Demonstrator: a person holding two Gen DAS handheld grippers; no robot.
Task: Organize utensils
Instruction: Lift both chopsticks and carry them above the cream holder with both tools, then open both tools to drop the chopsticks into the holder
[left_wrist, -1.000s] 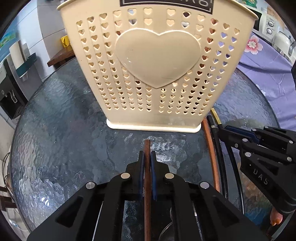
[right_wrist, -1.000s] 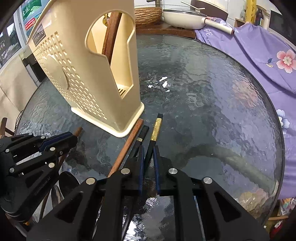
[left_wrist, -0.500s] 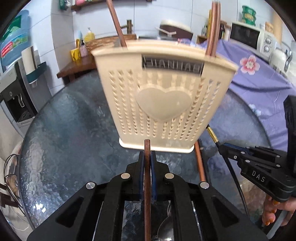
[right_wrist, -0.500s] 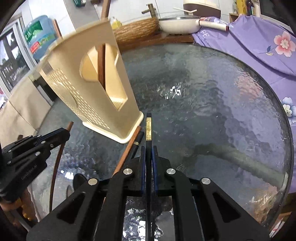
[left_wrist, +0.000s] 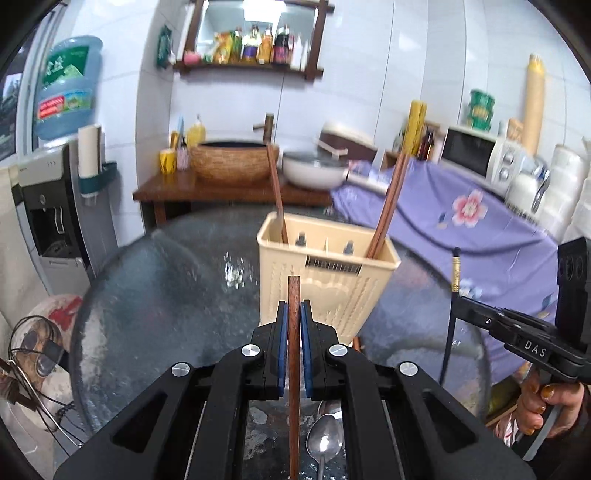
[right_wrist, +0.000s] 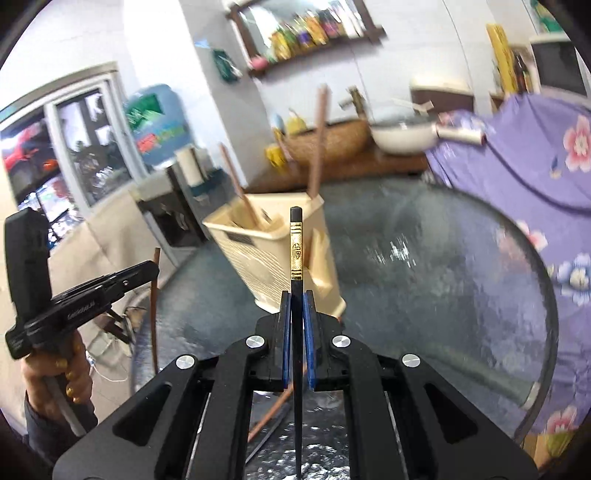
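Gripping a brown chopstick (left_wrist: 294, 332) in the left tongs (left_wrist: 294, 314), black gold-banded chopstick (right_wrist: 296, 258) clamped in the right tongs (right_wrist: 296, 306), cream holder (left_wrist: 325, 273) ahead.

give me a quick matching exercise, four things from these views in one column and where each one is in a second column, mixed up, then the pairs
Things:
1. brown chopstick
2. black chopstick with gold band
3. spoon
4. cream utensil holder

Places:
a. lying on the glass table
b. clamped in the left gripper
c. standing on the table with chopsticks in it
d. clamped in the right gripper

Pairs: 1-b, 2-d, 3-a, 4-c
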